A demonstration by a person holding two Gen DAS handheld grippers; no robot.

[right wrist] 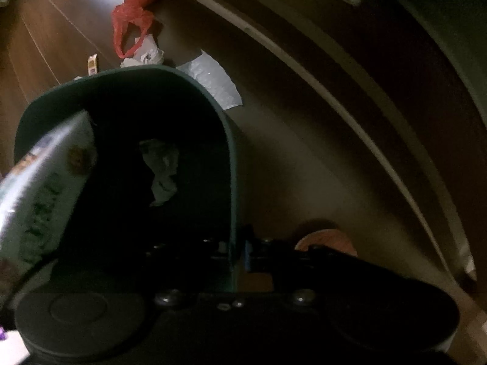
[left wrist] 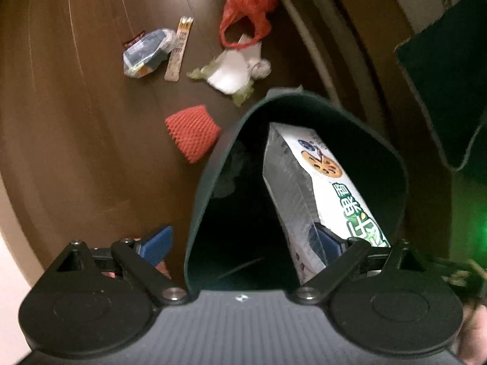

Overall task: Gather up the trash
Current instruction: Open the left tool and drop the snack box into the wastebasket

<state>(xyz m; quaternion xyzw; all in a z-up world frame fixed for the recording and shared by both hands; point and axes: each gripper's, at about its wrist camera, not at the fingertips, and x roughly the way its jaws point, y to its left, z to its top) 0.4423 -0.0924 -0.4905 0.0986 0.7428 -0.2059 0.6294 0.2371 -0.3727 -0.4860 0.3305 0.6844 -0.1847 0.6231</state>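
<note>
My left view is showing the floor [left wrist: 76, 121] warmly lit, with glare shining at its far edge beyond the bin [left wrist: 304, 115]. My right view is staying dim, the bin's [right wrist: 127, 85] inside nearly black. Fisheye is bending edges; the carton [right wrist: 42, 188] is blurring.

A dark wooden floor [left wrist: 76, 106] runs to a pale curved edge strip [left wrist: 316, 48], with a dark green mat [left wrist: 441, 76] beyond.

Dark green bin [left wrist: 380, 158], white box [left wrist: 319, 182] with green lettering, red netted sleeve [left wrist: 191, 133], red bag [left wrist: 246, 12], brown floor [left wrist: 76, 106]
</note>
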